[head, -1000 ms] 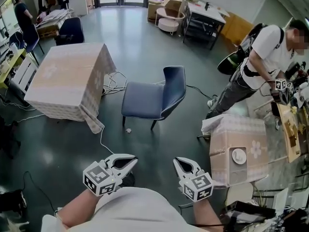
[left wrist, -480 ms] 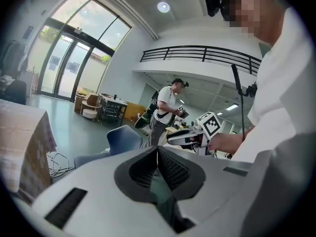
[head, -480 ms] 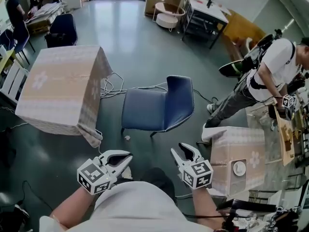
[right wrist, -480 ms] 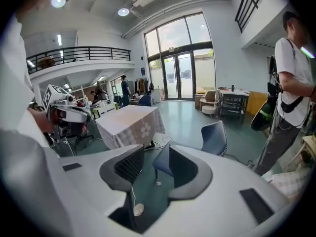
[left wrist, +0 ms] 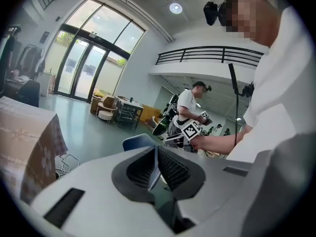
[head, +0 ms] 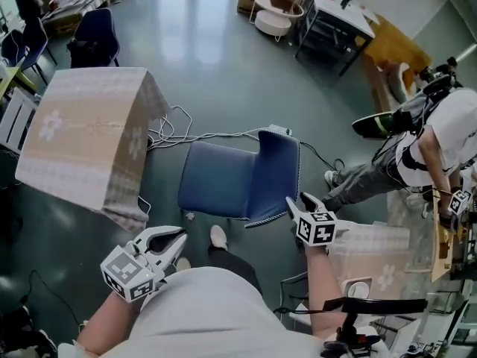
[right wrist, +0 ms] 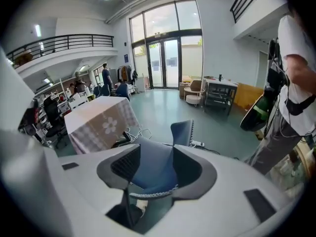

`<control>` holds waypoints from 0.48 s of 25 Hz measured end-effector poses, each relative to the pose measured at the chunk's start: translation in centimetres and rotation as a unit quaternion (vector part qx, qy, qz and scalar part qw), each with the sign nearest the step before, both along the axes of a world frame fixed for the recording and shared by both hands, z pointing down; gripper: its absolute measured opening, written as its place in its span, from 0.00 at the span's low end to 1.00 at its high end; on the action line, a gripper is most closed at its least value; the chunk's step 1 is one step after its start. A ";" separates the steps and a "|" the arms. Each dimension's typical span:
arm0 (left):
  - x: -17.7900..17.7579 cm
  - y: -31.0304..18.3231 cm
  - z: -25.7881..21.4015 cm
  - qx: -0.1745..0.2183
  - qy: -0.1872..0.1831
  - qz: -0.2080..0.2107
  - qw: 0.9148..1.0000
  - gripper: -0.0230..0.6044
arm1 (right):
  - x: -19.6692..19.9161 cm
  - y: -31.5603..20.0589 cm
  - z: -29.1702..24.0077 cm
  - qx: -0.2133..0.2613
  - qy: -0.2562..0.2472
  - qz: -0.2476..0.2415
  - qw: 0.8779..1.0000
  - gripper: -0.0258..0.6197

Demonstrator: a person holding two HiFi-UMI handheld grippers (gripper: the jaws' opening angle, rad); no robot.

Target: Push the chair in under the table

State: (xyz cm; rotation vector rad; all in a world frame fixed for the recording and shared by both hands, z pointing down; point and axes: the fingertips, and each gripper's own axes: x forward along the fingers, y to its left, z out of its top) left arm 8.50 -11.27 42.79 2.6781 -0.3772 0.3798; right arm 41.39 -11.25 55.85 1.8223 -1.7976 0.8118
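The blue chair (head: 223, 189) stands on the floor with its seat toward the cloth-covered table (head: 82, 136), a gap apart from it. My right gripper (head: 302, 200) is at the near right corner of the backrest (head: 277, 171). It is open, its jaws have just been opening, and the chair's stitched edge (right wrist: 153, 192) shows between them with no pad pressing on it. The seat (right wrist: 150, 169) and the table (right wrist: 101, 120) lie beyond. My left gripper (head: 177, 239) hangs low at the left, short of the chair, and it is shut (left wrist: 156, 168) on nothing.
Cables (head: 179, 136) run on the floor between table and chair. A second cloth-covered table (head: 373, 248) stands close at the right, with a person (head: 440, 136) beyond it. Another blue chair (head: 97, 39) and a desk (head: 335, 17) stand at the back. My shoe (head: 218, 237) is below the seat.
I have come closer to the chair. The right gripper swung forward to the backrest's corner and opened its jaws. The left gripper moved along, still shut.
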 end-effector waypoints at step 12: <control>4.6 -6.9 0.7 -0.037 -0.037 -0.115 0.992 0.06 | 9.5 -10.3 14.6 -0.135 -0.149 0.021 0.979 0.47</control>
